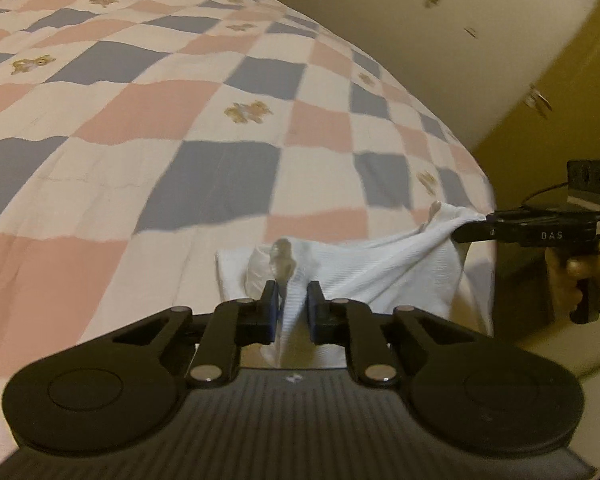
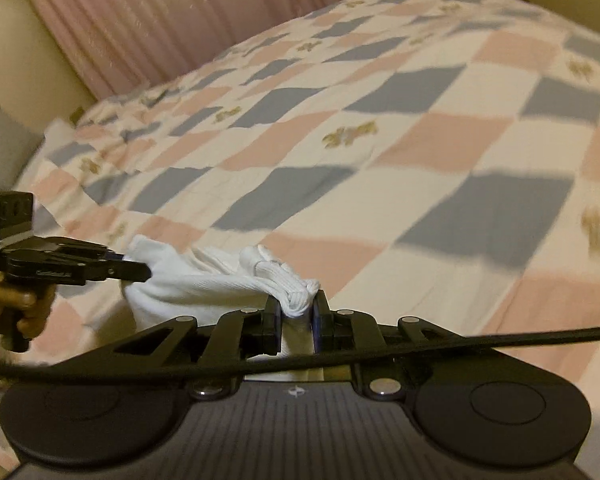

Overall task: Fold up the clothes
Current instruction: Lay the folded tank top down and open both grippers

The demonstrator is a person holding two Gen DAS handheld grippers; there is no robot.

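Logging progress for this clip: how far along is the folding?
Early. Nothing looks folded yet. In hand: the left claw and right claw each pinch an end of the white garment, bunched and lifted above the checked bedspread. Left: spreading it flat and making every fold.

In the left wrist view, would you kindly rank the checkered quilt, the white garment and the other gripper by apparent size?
1. Checkered quilt, filling most of the frame.
2. White garment.
3. Right gripper, partly cut off at the edge, so its rank below the garment is only as it appears.
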